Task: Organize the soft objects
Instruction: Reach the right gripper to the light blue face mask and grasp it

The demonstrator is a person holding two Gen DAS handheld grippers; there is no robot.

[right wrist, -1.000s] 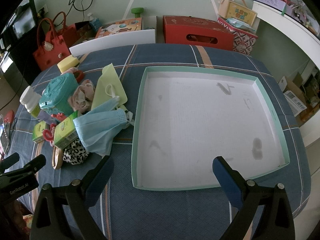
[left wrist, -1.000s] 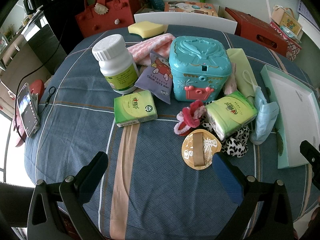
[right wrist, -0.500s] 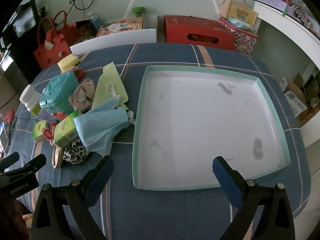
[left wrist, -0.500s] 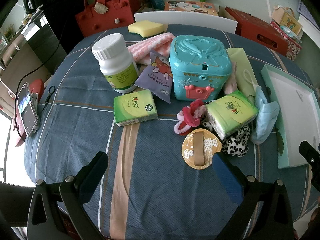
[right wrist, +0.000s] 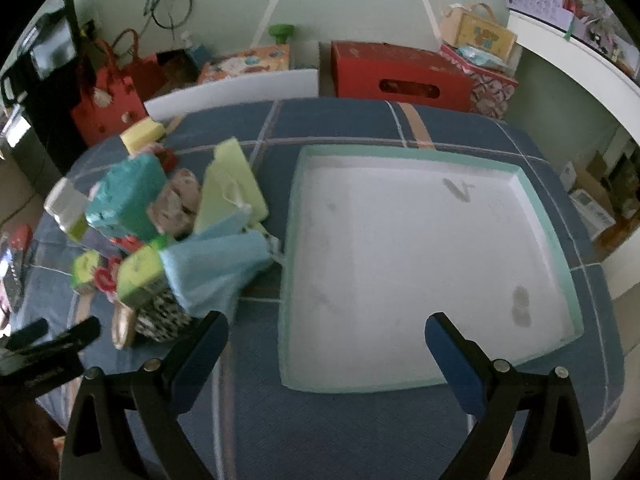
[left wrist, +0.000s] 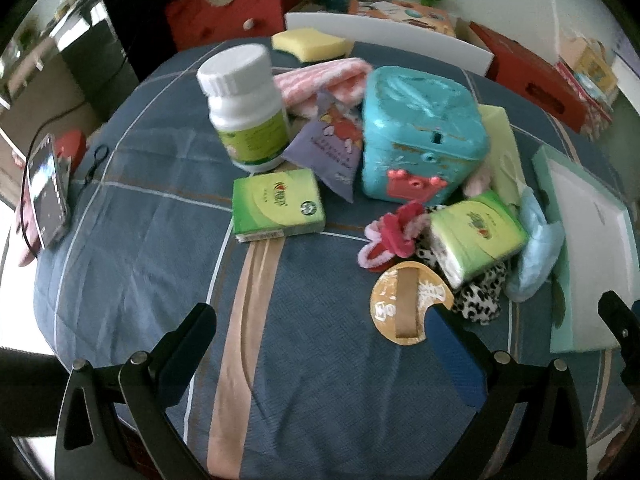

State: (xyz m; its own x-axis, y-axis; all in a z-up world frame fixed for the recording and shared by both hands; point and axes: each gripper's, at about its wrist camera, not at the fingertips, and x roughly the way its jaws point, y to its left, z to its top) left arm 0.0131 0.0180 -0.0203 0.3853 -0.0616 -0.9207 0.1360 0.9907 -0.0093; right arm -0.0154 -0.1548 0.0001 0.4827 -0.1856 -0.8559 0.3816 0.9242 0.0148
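A pile of items lies on the blue tablecloth. Soft ones in the left wrist view: a pink towel (left wrist: 324, 80), a yellow sponge (left wrist: 310, 43), a pink scrunchie (left wrist: 394, 234), a leopard-print cloth (left wrist: 478, 300), a blue face mask (left wrist: 534, 248) and two green tissue packs (left wrist: 278, 204) (left wrist: 476, 232). The mask (right wrist: 216, 268) also shows in the right wrist view, beside the empty mint-rimmed tray (right wrist: 536, 216). My left gripper (left wrist: 320, 336) is open and empty above the cloth in front of the pile. My right gripper (right wrist: 326, 340) is open and empty over the tray's near-left corner.
A white pill bottle (left wrist: 246, 106), a teal plastic box (left wrist: 420, 128), a purple wipes pack (left wrist: 328, 152) and a round tan lid (left wrist: 408, 304) sit among the pile. A phone (left wrist: 46, 192) lies at the left table edge. Red boxes and bags stand behind the table.
Both views have shifted slightly and are now blurred by motion. The right gripper has moved a little forward and left toward the pile. No object has moved; both grippers stay open.
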